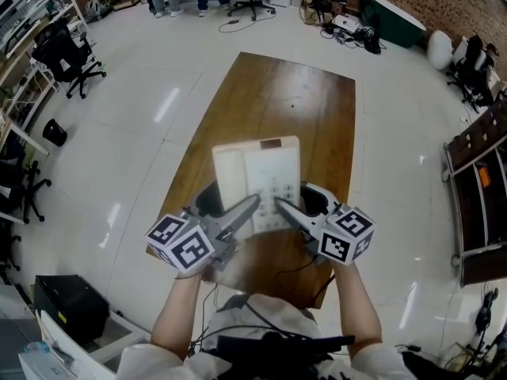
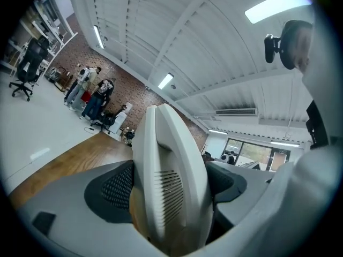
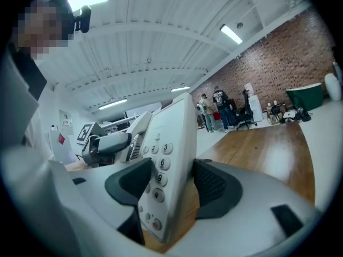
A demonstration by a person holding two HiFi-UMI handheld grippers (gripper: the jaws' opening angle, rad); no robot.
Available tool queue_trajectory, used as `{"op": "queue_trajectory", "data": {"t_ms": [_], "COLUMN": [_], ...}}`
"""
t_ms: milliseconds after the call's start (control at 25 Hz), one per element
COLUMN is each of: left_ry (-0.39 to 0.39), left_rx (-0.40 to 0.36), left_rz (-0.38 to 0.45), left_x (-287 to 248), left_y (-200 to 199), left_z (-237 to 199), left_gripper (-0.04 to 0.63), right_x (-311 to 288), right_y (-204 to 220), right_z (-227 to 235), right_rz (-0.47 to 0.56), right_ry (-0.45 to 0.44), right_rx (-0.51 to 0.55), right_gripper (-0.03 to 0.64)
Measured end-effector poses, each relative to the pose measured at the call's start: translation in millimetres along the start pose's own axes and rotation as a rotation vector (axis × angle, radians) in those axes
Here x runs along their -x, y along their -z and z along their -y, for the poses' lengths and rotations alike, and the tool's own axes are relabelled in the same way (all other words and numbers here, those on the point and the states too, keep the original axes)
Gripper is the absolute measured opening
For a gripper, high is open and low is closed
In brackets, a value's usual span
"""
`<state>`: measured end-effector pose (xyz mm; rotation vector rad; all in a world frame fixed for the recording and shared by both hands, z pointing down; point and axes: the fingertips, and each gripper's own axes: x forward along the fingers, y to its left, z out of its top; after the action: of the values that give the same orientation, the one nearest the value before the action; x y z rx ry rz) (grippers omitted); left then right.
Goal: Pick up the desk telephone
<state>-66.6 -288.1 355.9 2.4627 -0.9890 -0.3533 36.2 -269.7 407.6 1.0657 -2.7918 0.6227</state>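
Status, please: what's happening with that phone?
Left tool shut on handset side, right tool on keypad side. Desk telephone held clear above table. Nothing obstructing.

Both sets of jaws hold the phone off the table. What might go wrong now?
The left gripper clamps the handset side of the desk telephone; the handset may slide loose. The right gripper pinches only the keypad edge, so uneven hands might twist it out onto the wooden table.

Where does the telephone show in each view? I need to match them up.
Head view: telephone at centre, keypad up.
Left gripper view: telephone at lower centre, handset edge-on between the jaws.
Right gripper view: telephone at lower centre, keypad side between the jaws.
Shared landmark: the wooden table.
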Motion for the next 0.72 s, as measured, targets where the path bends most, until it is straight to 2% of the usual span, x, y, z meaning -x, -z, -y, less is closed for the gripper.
{"op": "queue_trajectory", "data": {"t_ms": [720], "left_ry": [0.070], "left_rx": [-0.072], "left_rz": [0.108], "left_x": [19], "left_y": [-47], "left_z": [73], "left_gripper": [0.413], "right_x": [51], "right_y": [-57], "right_z": [-43], "right_rz": [0.121], "right_ry": [-0.001], "right_rx": [0.127], "right_gripper": [0.259]}}
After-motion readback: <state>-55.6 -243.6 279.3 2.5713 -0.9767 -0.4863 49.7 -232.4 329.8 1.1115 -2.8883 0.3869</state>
